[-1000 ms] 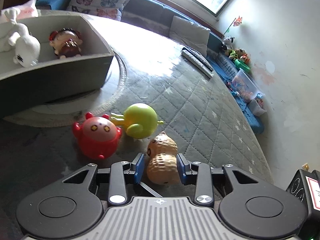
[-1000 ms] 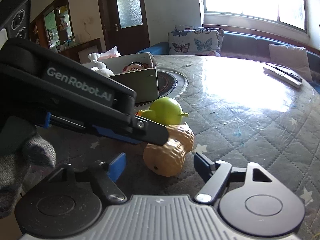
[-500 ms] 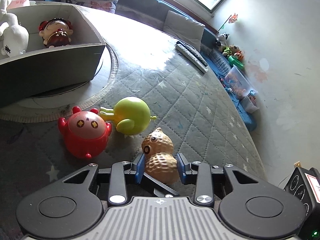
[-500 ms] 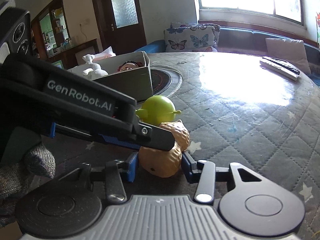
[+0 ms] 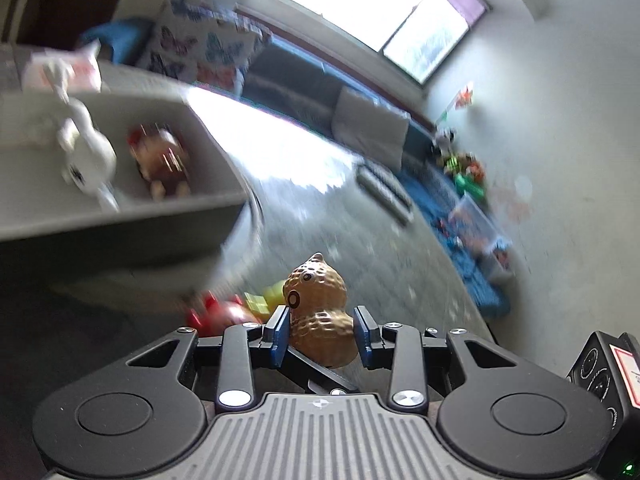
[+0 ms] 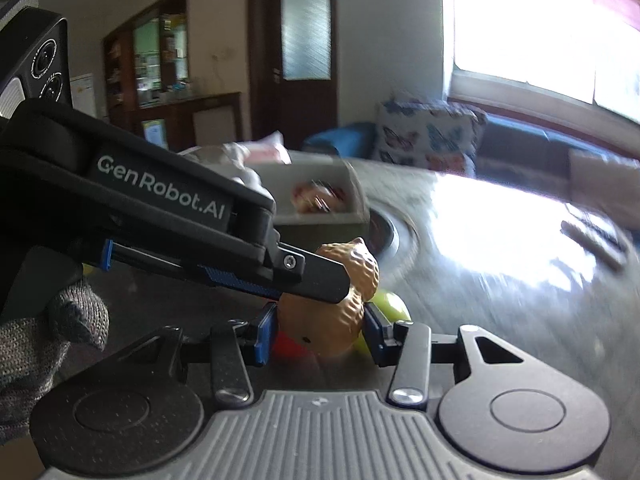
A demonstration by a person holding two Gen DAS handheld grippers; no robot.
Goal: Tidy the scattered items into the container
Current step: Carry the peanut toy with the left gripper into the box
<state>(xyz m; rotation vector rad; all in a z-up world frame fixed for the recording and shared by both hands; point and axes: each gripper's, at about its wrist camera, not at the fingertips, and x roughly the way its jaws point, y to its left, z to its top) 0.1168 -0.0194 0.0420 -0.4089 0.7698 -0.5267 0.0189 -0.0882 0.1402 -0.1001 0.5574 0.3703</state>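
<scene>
Both grippers clamp the peanut toy (image 5: 320, 312): the left gripper (image 5: 321, 330) on its lower lobe, the right gripper (image 6: 318, 334) likewise. Just beyond, at eleven o'clock, lie a red toy (image 5: 218, 314) and a green toy (image 5: 266, 298), blurred. Farther, at ten o'clock, the grey container (image 5: 132, 226) holds what seem a doll (image 5: 162, 164) and a white figure (image 5: 86, 156).

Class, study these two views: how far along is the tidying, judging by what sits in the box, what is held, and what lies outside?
Done: a white rabbit and a red-haired doll lie in the grey box. In hand: both the left tongs and right tongs grip the peanut toy. Left: the red toy and green toy lie outside it.
</scene>
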